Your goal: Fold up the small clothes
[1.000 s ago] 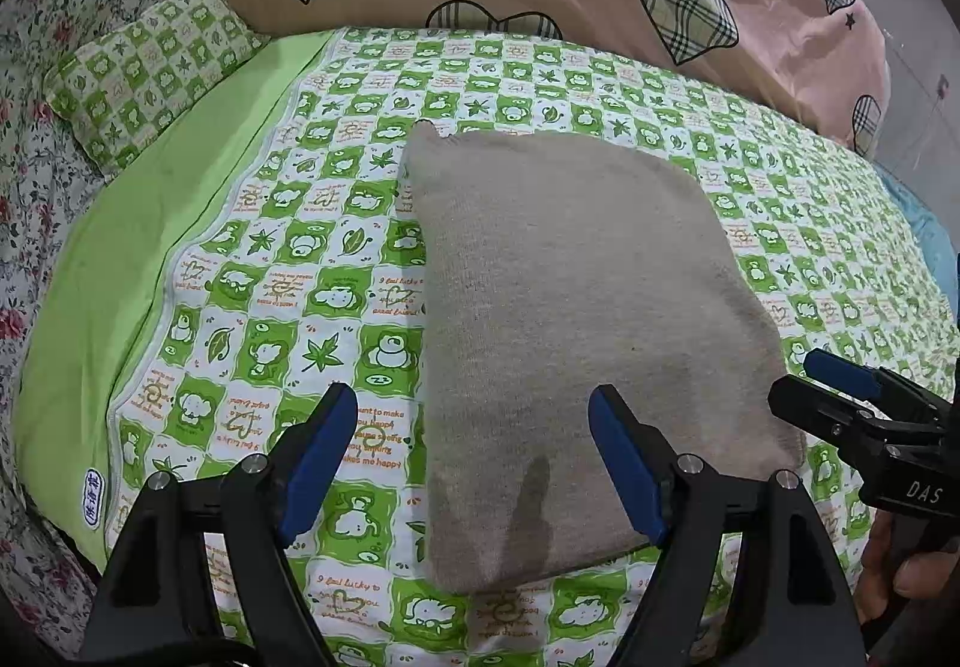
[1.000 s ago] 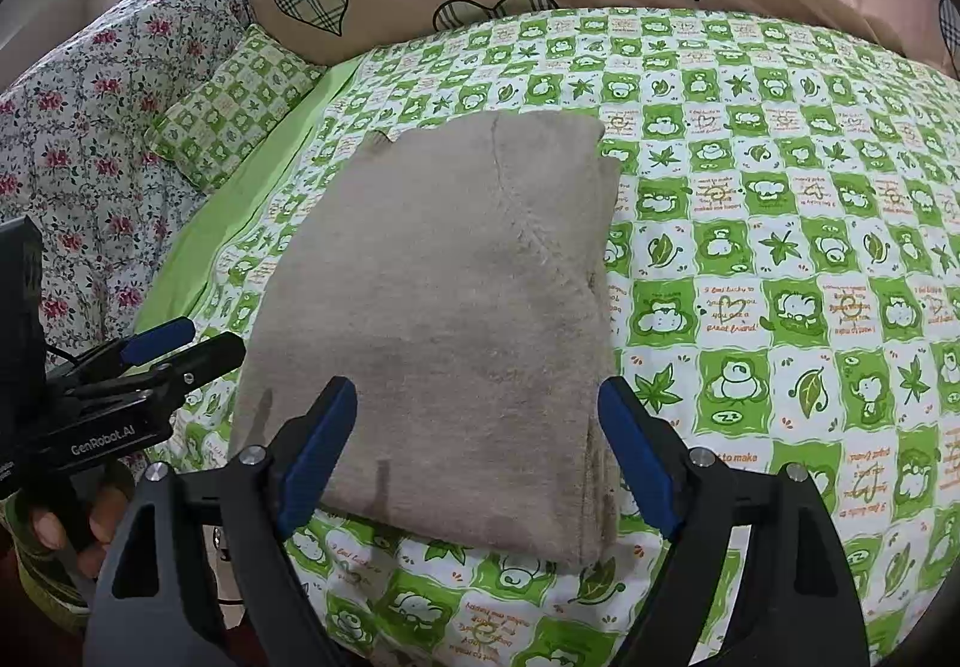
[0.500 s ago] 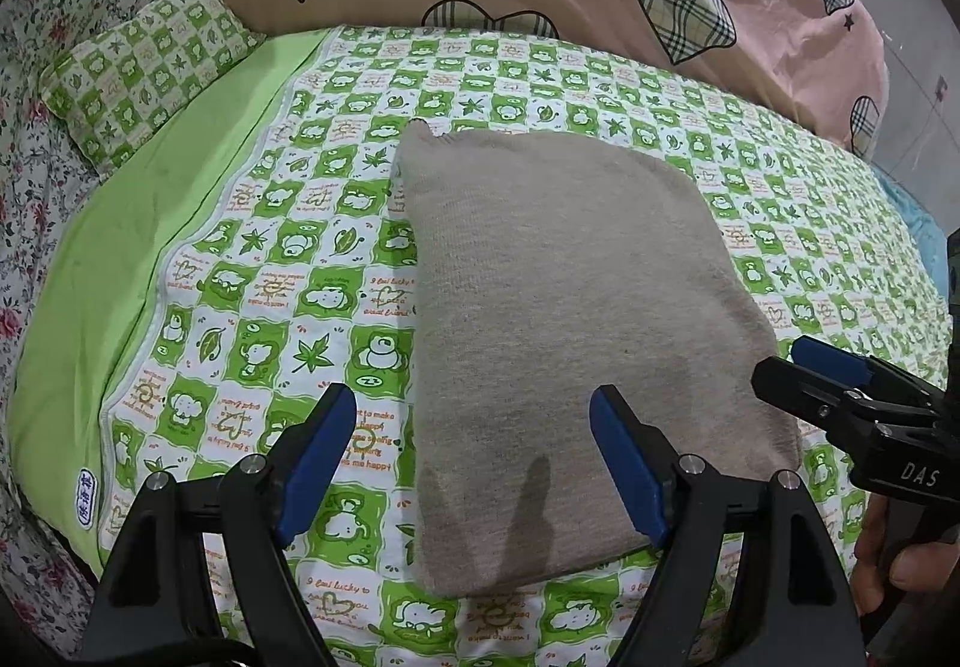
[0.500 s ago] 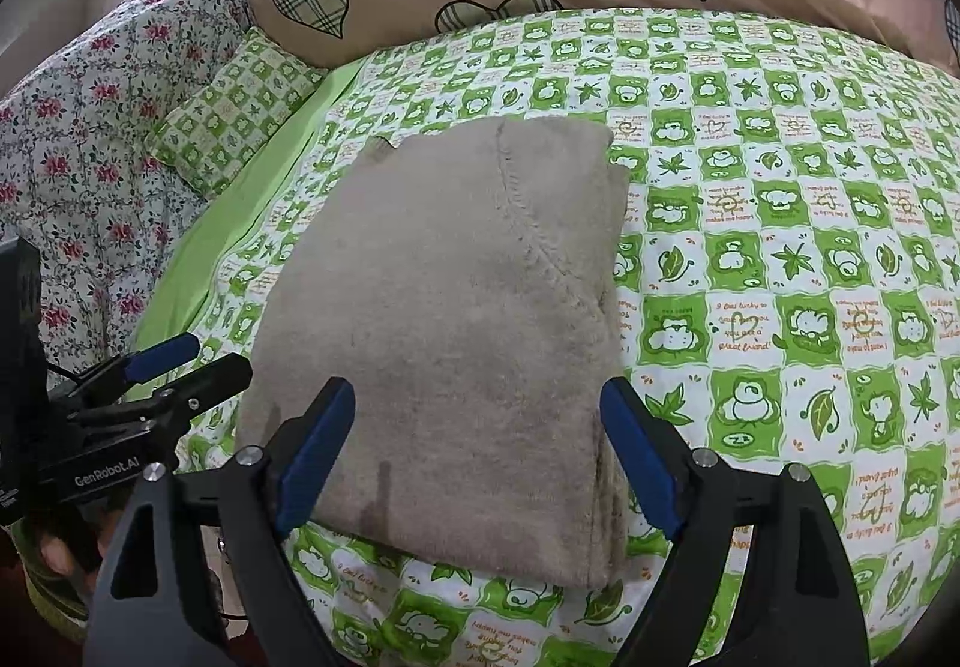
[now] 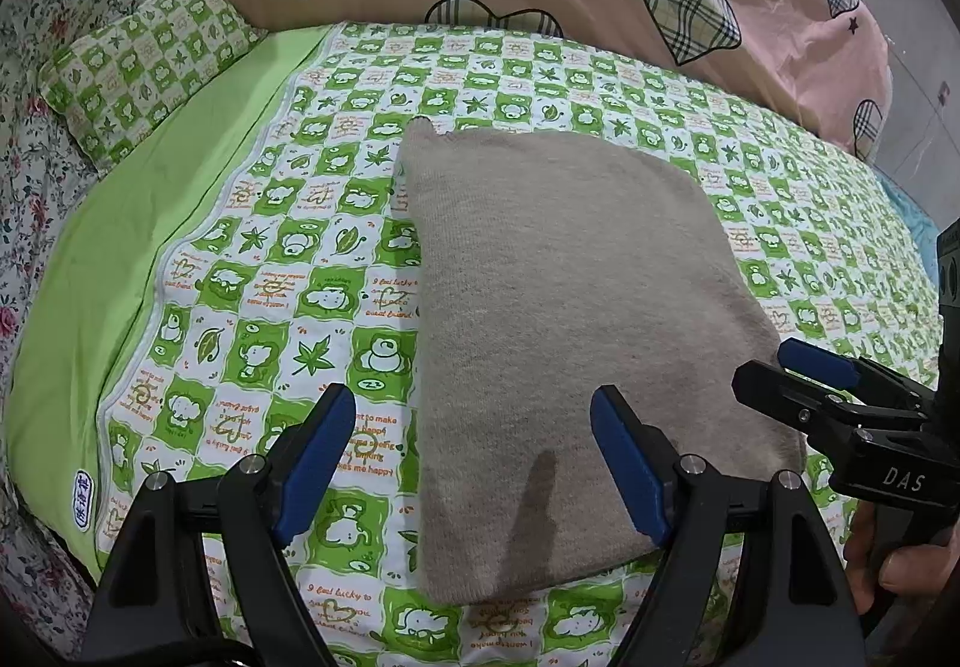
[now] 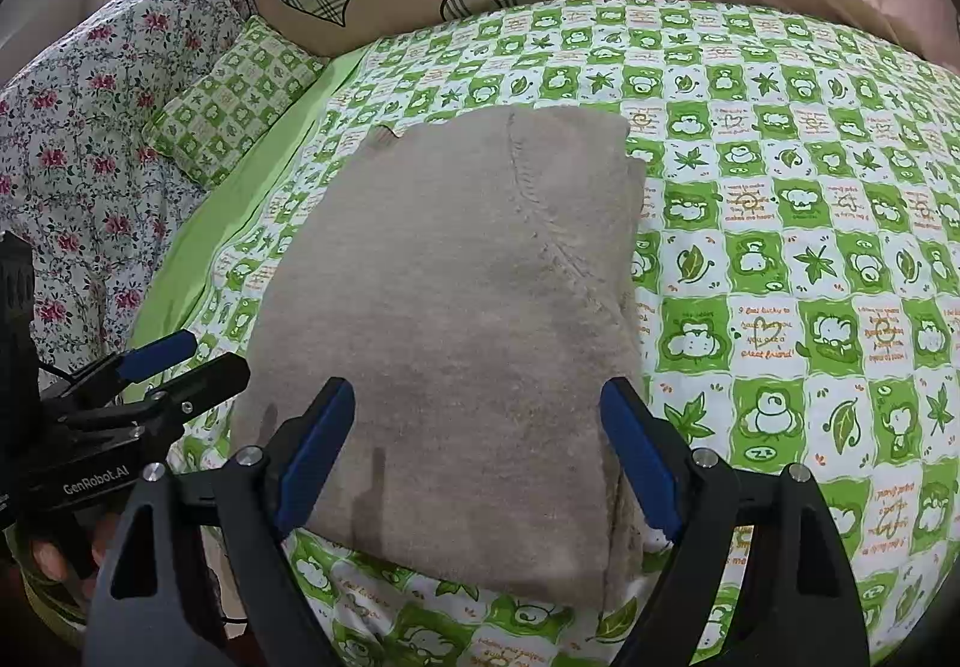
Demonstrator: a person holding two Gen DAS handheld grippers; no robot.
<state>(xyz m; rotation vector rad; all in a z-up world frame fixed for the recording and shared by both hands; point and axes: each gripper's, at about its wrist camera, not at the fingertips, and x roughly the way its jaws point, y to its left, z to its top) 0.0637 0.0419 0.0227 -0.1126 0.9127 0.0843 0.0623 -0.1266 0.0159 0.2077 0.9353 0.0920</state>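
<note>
On checkered sheet (image 5: 288,277), fuzzy rectangular sweater (image 5: 570,319); left tongs (image 5: 474,457), right tongs (image 6: 480,451) spread apart.

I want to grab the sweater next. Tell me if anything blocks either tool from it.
Nothing visible does. The folded beige sweater lies alone on the green checked sheet. The left tool and right tool are both open, poised over its near edge, with no object between.

The left gripper (image 5: 474,463) and right gripper (image 6: 480,457) both hover with jaws spread wide and nothing between them, side by side and pointing forward, each handle held in a hand (image 5: 894,571).
</note>
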